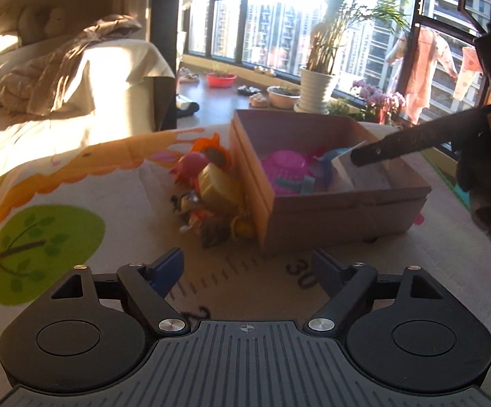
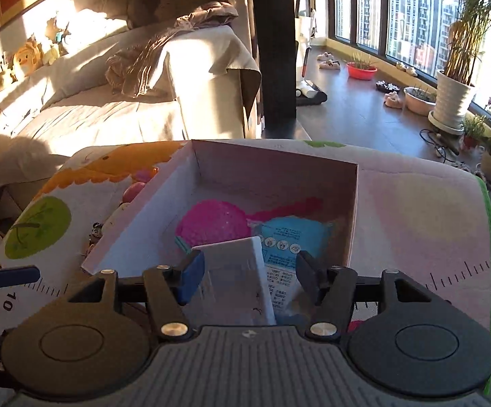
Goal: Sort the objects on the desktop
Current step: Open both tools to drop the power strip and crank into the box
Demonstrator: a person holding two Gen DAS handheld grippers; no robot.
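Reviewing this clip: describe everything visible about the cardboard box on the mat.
The cardboard box is open-topped, shallow and rectangular, plain brown outside and pale inside. It sits flat on the printed play mat, with small toys piled against its left outer wall. Inside lie a pink round piece, a blue packet and a white flat box leaning at the near wall, between the right gripper's open jaws.

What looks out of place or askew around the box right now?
The white packet leans tilted against the box's near wall instead of lying flat like the pink toy and blue pouch. A pile of small toys sits on the mat against the box's outer wall, unsorted.
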